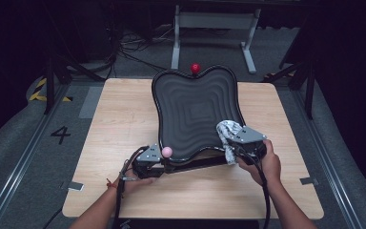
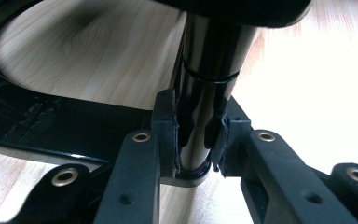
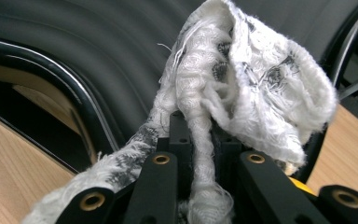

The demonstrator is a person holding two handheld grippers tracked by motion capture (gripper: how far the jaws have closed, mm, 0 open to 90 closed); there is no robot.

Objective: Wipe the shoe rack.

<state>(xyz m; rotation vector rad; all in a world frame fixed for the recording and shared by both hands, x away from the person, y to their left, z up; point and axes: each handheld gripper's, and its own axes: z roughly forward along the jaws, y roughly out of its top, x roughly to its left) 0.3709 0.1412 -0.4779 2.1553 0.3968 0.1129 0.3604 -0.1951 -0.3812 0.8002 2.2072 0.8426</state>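
On the wooden table [image 1: 119, 119] stands a black ridged tray [image 1: 193, 114], tilted up toward the person. The left gripper [image 2: 198, 140] is closed around a black post [image 2: 209, 70] under the tray, perhaps part of its stand. The right gripper [image 3: 200, 140] clamps a white cloth [image 3: 242, 79] (its weave has grey patches), which lies against the tray's right edge. A red ball [image 1: 195, 68] sits at the far rim.
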